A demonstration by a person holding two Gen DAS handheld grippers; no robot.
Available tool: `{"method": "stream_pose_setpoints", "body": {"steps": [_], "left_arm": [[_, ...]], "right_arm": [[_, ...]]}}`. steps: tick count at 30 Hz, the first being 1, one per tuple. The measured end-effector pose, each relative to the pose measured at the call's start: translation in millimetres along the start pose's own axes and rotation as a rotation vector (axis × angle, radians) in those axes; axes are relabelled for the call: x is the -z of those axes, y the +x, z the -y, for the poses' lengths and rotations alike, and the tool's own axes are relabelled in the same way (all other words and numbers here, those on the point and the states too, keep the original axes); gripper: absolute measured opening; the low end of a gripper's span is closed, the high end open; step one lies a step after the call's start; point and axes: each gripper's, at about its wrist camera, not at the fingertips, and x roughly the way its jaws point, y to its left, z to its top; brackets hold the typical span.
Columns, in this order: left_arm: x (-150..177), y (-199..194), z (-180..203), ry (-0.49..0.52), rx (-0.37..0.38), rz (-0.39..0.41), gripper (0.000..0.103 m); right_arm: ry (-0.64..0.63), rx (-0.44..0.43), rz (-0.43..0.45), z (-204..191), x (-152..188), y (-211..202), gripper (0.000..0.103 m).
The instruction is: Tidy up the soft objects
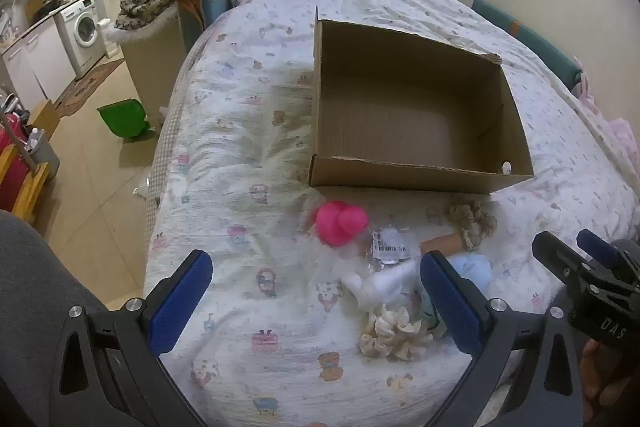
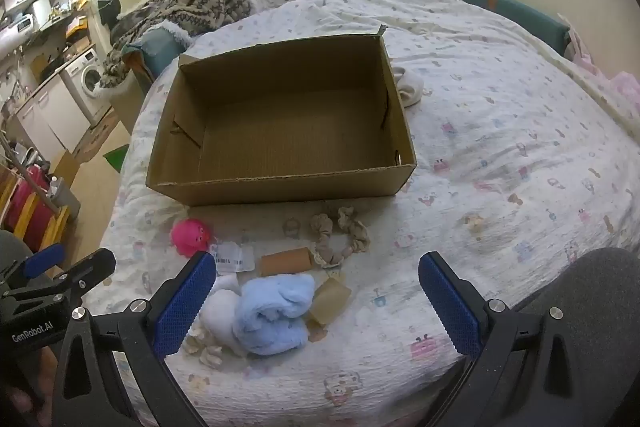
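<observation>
With both grippers' jaws open and empty, the right gripper was best lowered squarely over the towel near the bed's front edge, pinching deep before lifting toward the box.

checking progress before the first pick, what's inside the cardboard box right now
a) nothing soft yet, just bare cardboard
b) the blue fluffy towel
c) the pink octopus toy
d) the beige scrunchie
a: the cardboard box shows only its bare floor, while the pink octopus toy, blue towel and beige scrunchie all lie on the bed in front of it.

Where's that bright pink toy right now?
The pink toy lies on the bed, just in front of the cardboard box's near-left corner, left of the labelled packet.
</observation>
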Motion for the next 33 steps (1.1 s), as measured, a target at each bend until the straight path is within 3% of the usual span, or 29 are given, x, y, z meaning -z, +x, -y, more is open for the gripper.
{"method": "stream_pose_setpoints", "body": {"steps": [33], "left_arm": [[-0.4, 0.1, 0.6, 0.000, -0.002, -0.003, 0.103]], "right_arm": [[0.002, -0.002, 0.000, 0.9, 0.3, 0.9, 0.103]]}}
